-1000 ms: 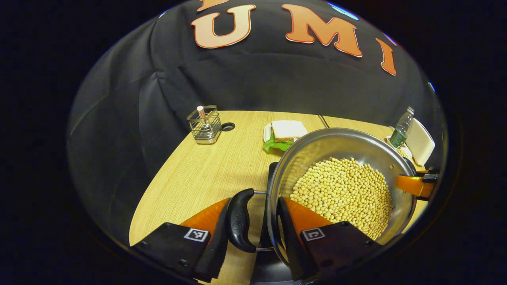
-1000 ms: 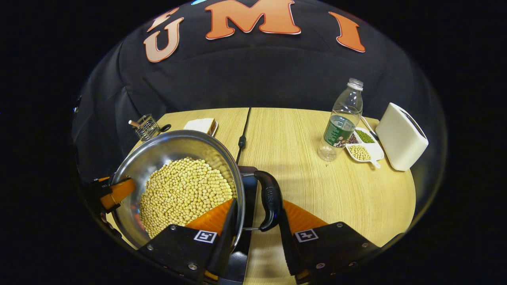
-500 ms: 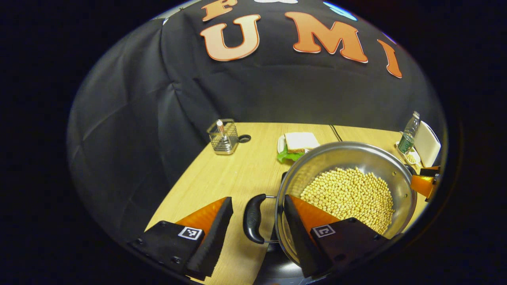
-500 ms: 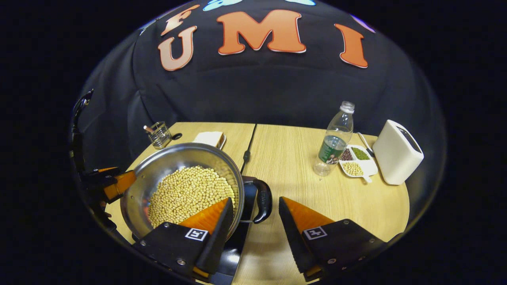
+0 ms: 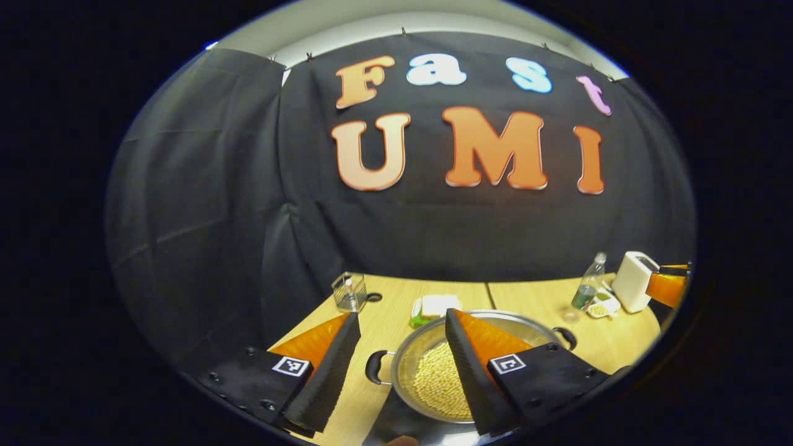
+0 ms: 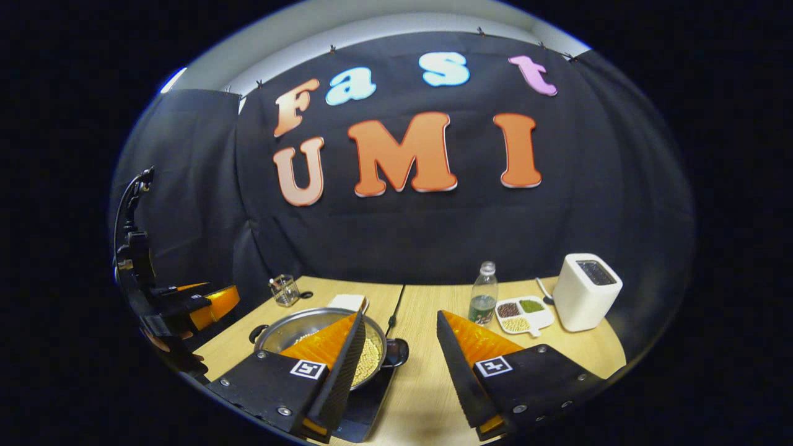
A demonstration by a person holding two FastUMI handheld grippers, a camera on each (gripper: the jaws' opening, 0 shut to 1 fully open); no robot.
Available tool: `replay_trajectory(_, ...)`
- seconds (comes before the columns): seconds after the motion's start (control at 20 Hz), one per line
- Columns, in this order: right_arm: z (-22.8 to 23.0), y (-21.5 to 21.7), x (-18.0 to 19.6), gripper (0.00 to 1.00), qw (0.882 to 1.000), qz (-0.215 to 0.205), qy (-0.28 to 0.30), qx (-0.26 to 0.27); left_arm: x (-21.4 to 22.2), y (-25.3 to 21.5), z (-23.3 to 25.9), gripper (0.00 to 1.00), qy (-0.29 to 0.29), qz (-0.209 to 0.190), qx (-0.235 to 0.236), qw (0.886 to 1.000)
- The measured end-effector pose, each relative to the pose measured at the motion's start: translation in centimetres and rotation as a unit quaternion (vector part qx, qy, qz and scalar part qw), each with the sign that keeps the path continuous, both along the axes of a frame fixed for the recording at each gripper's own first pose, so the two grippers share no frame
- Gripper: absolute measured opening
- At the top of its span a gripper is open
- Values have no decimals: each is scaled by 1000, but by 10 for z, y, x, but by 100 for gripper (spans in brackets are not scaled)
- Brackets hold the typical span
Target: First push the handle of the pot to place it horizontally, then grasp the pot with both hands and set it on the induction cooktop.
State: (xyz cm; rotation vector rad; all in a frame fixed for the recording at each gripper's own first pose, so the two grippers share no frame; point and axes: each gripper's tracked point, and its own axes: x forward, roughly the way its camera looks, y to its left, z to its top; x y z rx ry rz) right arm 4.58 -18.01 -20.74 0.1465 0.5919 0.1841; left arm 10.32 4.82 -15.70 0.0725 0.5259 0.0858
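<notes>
The pot (image 6: 322,337) of beans sits on the black cooktop (image 6: 365,396) on the table (image 6: 427,390); left gripper (image 5: 403,365) and right gripper (image 6: 399,365) jaws wide, holding nothing.

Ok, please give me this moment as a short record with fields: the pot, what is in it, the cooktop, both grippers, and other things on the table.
pot: steel pot sitting on the black induction cooktop, handles out to the sides
contents: pale yellow beans
left gripper: open, raised above the pot, holding nothing
right gripper: open, raised, holding nothing
table: wooden table
other things: water bottle, white toaster, divided dish of beans, sandwich, wire holder
</notes>
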Motion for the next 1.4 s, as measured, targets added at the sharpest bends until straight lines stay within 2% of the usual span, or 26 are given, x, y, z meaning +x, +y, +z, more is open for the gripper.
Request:
replay_trajectory(0.05,17,-7,-4,74,1000,-1,-18,-1,-5,-9,17,87,-15,-4,-5,1000)
replay_trajectory(0.2,54,-30,-10,75,998,-8,-60,-7,-14,-32,59,94,-58,-17,-23,998)
replay_trajectory(0.3,90,-54,-24,75,996,-10,-88,-17,-20,-51,94,94,-80,-29,-38,996)
replay_trajectory(0.35,104,-64,-29,76,995,-14,-100,-22,-24,-62,107,90,-86,-38,-45,995)
replay_trajectory(0.4,116,-74,-34,76,993,-19,-113,-27,-31,-69,117,94,-94,-42,-48,993)
replay_trajectory(0.6,155,-113,-56,78,985,-34,-161,-52,-56,-89,163,93,-133,-53,-46,989)
replay_trajectory(0.75,175,-123,-77,81,981,-33,-185,-56,-80,-101,188,90,-154,-68,-40,985)
replay_trajectory(0.8,182,-125,-82,77,979,-31,-193,-56,-86,-103,197,94,-162,-72,-37,983)
replay_trajectory(0.9,198,-130,-90,77,975,-29,-210,-60,-100,-105,215,93,-176,-74,-37,981)
replay_trajectory(0.95,205,-131,-92,82,973,-30,-218,-64,-103,-106,223,93,-182,-73,-41,980)
replay_trajectory(1.0,212,-133,-95,82,972,-29,-225,-67,-108,-104,229,90,-190,-69,-42,979)
replay_trajectory(1.15,227,-128,-103,84,965,-14,-249,-75,-115,-95,238,94,-205,-55,-26,977)
replay_trajectory(1.25,235,-125,-108,86,963,-12,-258,-81,-118,-97,245,94,-213,-52,-34,975)
replay_trajectory(1.3,238,-125,-111,88,962,-10,-261,-83,-119,-96,249,91,-217,-51,-38,974)
replay_trajectory(1.35,240,-123,-112,92,961,-8,-263,-84,-119,-95,251,93,-220,-51,-38,973)
replay_trajectory(1.4,239,-122,-113,92,961,-6,-262,-85,-122,-94,255,94,-222,-52,-36,973)
